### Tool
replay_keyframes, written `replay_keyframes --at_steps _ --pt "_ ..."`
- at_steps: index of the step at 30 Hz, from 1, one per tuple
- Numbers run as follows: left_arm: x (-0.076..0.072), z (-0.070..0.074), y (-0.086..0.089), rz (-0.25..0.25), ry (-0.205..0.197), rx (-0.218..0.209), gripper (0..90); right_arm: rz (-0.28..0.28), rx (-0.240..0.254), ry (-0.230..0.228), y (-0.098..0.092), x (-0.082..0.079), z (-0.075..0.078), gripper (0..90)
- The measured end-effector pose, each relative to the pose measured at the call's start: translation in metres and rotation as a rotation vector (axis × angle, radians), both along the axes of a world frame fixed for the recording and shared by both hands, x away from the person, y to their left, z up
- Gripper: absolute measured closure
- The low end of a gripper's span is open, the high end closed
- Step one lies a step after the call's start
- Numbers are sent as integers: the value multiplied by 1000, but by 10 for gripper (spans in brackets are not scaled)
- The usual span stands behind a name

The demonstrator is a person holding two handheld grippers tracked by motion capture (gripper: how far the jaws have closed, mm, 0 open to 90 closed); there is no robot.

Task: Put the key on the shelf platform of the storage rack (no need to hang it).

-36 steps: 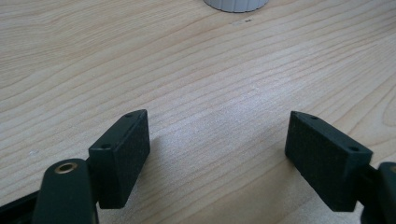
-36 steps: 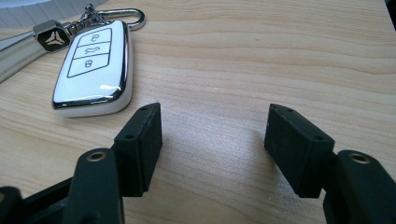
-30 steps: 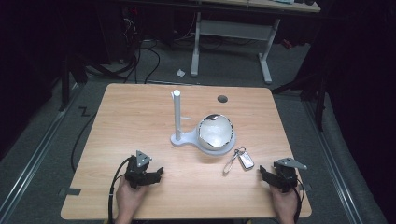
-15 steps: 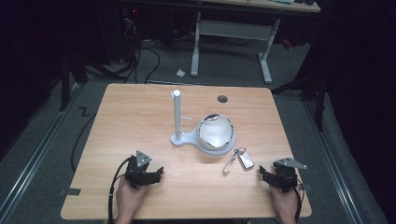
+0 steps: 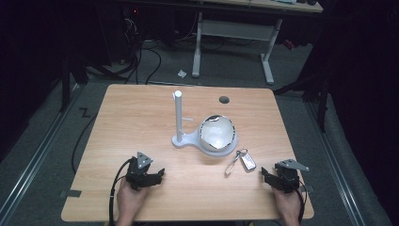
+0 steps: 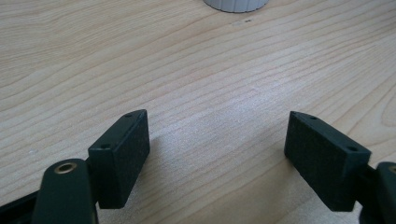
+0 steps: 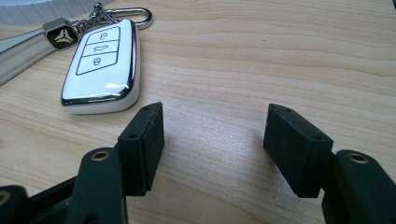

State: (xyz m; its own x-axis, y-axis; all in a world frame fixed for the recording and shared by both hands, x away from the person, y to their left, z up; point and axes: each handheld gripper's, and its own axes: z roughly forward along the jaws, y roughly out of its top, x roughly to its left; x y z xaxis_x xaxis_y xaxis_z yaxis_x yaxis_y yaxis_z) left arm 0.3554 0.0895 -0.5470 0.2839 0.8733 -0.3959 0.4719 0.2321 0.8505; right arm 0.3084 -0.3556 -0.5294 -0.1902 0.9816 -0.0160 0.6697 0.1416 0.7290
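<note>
on the wooden counter (image 5: 141, 117) a white car key (image 7: 102, 65) with a ring and strap lies just right of the white stand's (image 5: 181, 123) bowl (image 5: 216, 135). the right gripper (image 7: 212, 140), nearest the key, and the left gripper (image 6: 217, 156) left of it spread their fingers wide, empty.
</note>
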Motion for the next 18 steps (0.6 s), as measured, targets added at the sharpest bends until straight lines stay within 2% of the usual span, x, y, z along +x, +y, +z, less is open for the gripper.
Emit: replay_keyframes --at_steps 18 --pt "0 0 0 0 0 0 228 13 -6 3 4 -3 4 405"
